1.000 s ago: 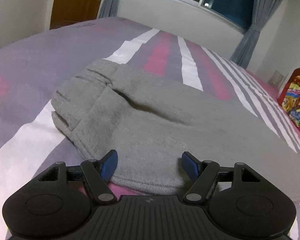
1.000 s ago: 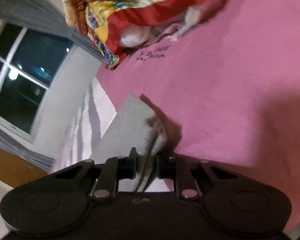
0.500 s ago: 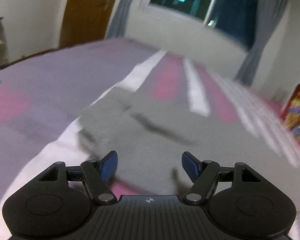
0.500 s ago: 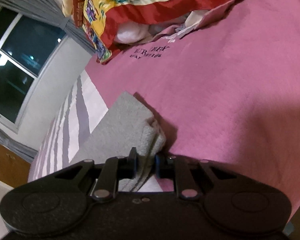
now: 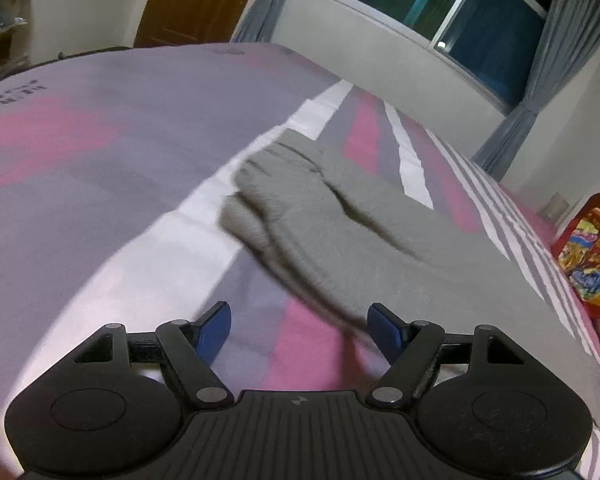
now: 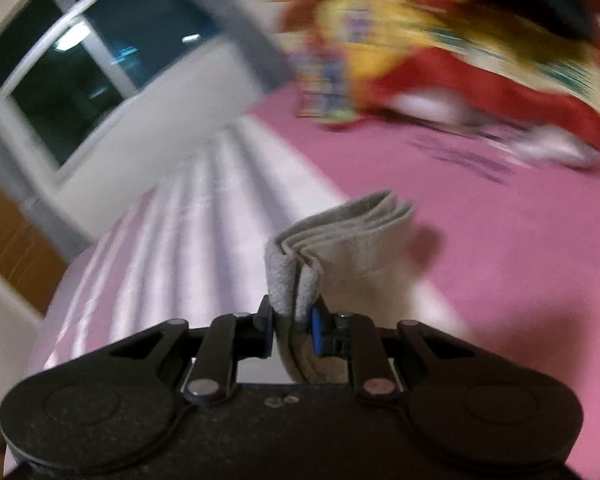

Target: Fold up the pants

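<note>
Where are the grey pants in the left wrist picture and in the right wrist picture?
Left wrist: grey pants lie across the middle on the striped bedspread, ahead of the open left gripper.
Right wrist: the stacked hem sits centre, clamped in the right gripper.
Shared landmark: red and yellow blanket.

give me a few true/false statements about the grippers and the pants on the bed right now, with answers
1. The right gripper is clamped on a bunched edge of the grey pants. True.
2. The left gripper is shut on the pants. False: its jaws are wide apart and hold nothing.
3. The pants lie on a striped bedsheet. True.
4. The window shows bright daylight. False: it is dark outside.
5. The colourful blanket covers the pants. False: it sits apart, at the bed's far side.
</note>
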Demonstrator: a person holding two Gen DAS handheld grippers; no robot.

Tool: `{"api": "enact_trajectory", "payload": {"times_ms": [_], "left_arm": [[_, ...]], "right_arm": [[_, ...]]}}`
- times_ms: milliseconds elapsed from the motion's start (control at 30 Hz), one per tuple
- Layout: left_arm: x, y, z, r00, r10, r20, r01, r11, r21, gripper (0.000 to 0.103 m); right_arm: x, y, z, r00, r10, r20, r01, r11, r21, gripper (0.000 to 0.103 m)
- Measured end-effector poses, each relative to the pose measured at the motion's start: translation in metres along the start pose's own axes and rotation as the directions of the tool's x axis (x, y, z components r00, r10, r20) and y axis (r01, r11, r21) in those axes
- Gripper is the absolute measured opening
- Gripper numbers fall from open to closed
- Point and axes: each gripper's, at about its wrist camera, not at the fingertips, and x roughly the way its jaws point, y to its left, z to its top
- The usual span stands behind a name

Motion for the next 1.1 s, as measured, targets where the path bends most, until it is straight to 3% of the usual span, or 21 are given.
{"api": "enact_trajectory", "payload": {"times_ms": [67,167,267,333,367,433,533,700,800,967,1100], "left_arm": [[-0.018,0.011,-0.006,1.000,0.009,0.000,-0.009,1.000,0.021,0.075],[-0.043,0.026,-0.014,0.999,0.053,-0.003,-0.053,0.996,0.078,0.075],[-0.067,0.042,-0.025,0.996,0.088,-0.005,-0.087,0.991,0.103,0.075],[-0.078,0.054,-0.033,0.995,0.096,-0.007,-0.095,0.992,0.088,0.075],[-0.082,0.059,-0.036,0.995,0.099,-0.008,-0.098,0.992,0.076,0.075],[-0.089,0.067,-0.044,0.994,0.112,-0.014,-0.111,0.992,0.060,0.075],[-0.091,0.075,-0.055,0.993,0.119,-0.026,-0.118,0.992,0.036,0.075],[-0.082,0.074,-0.065,0.993,0.111,-0.043,-0.111,0.994,0.023,0.075],[-0.080,0.069,-0.066,0.994,0.101,-0.040,-0.100,0.995,0.026,0.075],[-0.084,0.063,-0.066,0.995,0.090,-0.034,-0.089,0.996,0.032,0.075],[-0.087,0.058,-0.065,0.995,0.097,-0.034,-0.095,0.995,0.039,0.076]], "right_arm": [[0.019,0.051,-0.007,0.997,0.074,-0.029,-0.076,0.994,-0.076,0.017],[0.049,0.132,-0.041,0.974,0.193,-0.121,-0.217,0.949,-0.228,0.017],[0.074,0.188,-0.092,0.930,0.257,-0.264,-0.342,0.868,-0.360,0.017],[0.090,0.209,-0.132,0.885,0.265,-0.382,-0.419,0.811,-0.408,0.017],[0.094,0.215,-0.148,0.874,0.253,-0.415,-0.435,0.788,-0.436,0.017],[0.095,0.220,-0.170,0.882,0.215,-0.419,-0.418,0.769,-0.484,0.017],[0.088,0.217,-0.176,0.893,0.210,-0.398,-0.407,0.755,-0.515,0.017],[0.060,0.239,-0.196,0.910,0.193,-0.367,-0.406,0.587,-0.700,0.017],[0.054,0.250,-0.203,0.907,0.195,-0.372,-0.417,0.520,-0.746,0.017],[0.059,0.259,-0.215,0.901,0.184,-0.394,-0.433,0.470,-0.769,0.017],[0.068,0.258,-0.228,0.895,0.166,-0.413,-0.438,0.492,-0.752,0.021]]}}
